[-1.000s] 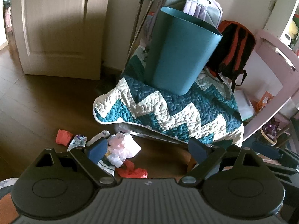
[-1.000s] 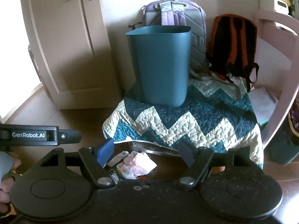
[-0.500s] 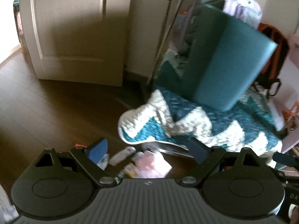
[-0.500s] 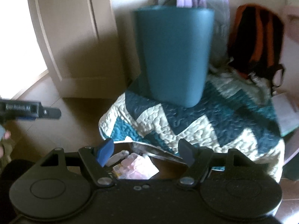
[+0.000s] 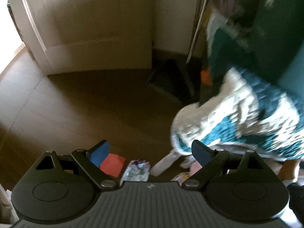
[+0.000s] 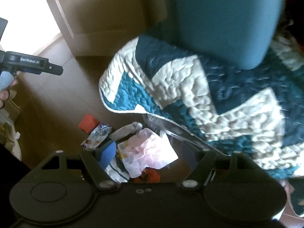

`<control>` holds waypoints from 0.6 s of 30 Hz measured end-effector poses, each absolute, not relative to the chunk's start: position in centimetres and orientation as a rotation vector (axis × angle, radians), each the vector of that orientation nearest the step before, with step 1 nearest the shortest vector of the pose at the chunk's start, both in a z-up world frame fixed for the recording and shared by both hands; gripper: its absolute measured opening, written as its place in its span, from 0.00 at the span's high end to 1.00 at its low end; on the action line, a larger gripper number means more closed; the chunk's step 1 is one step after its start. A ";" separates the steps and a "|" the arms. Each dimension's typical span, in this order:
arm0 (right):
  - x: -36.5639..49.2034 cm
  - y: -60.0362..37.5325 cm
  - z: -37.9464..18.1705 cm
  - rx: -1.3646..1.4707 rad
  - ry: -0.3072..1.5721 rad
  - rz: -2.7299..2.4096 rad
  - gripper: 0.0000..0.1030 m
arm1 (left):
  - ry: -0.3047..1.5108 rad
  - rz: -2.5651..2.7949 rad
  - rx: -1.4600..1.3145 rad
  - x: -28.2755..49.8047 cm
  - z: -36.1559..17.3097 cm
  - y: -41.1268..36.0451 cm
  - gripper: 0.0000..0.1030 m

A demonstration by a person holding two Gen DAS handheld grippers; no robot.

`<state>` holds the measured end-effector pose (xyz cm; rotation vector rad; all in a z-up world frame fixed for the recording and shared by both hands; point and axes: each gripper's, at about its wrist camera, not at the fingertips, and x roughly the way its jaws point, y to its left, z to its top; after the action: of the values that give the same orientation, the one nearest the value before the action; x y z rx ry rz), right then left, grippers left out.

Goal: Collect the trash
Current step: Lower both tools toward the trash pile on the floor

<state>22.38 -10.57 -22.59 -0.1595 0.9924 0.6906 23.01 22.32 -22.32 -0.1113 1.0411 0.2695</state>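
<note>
Brown wooden floor (image 5: pixel 79 110) fills the lower part of both views, running up to a pale door (image 5: pixel 91 30) and wall at the back. On the right, a teal-and-white zigzag quilt (image 6: pixel 224 102) drapes over a raised piece of furniture, its edge hanging above the floor. Standing upright on the quilt is a tall teal waste bin (image 6: pixel 224 19); its rim is cut off by the top of the right wrist view, so its inside cannot be seen.

Trash lies loose on the floor just in front of the quilt's overhanging edge, none of it in any container. Largest is a crumpled pink and white plastic bag (image 6: pixel 150 148). Touching it on the left is a yellow-printed wrapper (image 6: pixel 125 152), and behind it a pale crumpled tube-like piece (image 6: pixel 126 130). Further left sits a shiny purple and white snack packet (image 6: pixel 97 135), and beside that a small orange-red knitted piece (image 6: pixel 88 122). Another orange scrap (image 6: pixel 150 174) peeks out nearest the camera.

Both grippers hover above this pile. The left gripper (image 5: pixel 151 152) has its blue-padded fingers spread wide, holding nothing. The right gripper (image 6: pixel 148 156) is likewise spread apart and empty, framing the pink bag.
</note>
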 end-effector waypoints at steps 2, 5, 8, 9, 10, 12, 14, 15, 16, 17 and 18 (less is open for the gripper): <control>23.2 -8.7 -24.1 -0.159 1.018 0.694 0.27 | 1.083 0.264 -0.105 23.9 -24.9 23.9 0.09; 24.5 -6.2 -26.2 -0.147 1.047 0.697 0.27 | 1.152 0.266 -0.099 24.7 -28.7 26.1 0.09; 25.8 -3.8 -28.3 -0.123 1.078 0.686 0.27 | 1.201 0.247 -0.101 25.5 -32.6 27.7 0.09; 26.3 -3.4 -29.2 -0.122 1.093 0.680 0.27 | 1.213 0.239 -0.098 25.6 -33.8 28.1 0.09; 26.7 -2.9 -30.1 -0.121 1.110 0.674 0.27 | 1.227 0.232 -0.096 25.6 -35.2 28.4 0.09; 27.4 -2.0 -31.9 -0.122 1.147 0.662 0.27 | 1.255 0.224 -0.106 25.7 -37.6 28.7 0.09; 27.9 -0.9 -33.9 -0.138 1.180 0.643 0.27 | 1.283 0.211 -0.111 26.0 -40.1 28.7 0.09; 28.0 -0.5 -34.8 -0.148 1.195 0.638 0.27 | 1.296 0.205 -0.112 26.0 -41.2 28.7 0.09; 28.0 0.0 -35.7 -0.163 1.204 0.632 0.27 | 1.308 0.197 -0.117 26.1 -42.2 28.7 0.09; 28.1 0.4 -36.4 -0.175 1.214 0.628 0.27 | 1.318 0.190 -0.125 26.3 -43.2 28.6 0.09; 28.2 0.6 -37.1 -0.182 1.224 0.626 0.27 | 1.327 0.186 -0.131 26.6 -44.1 28.6 0.09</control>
<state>28.23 0.62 -37.14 -0.1820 1.2235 0.6258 26.55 28.62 -44.12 -0.1313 1.3272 0.1860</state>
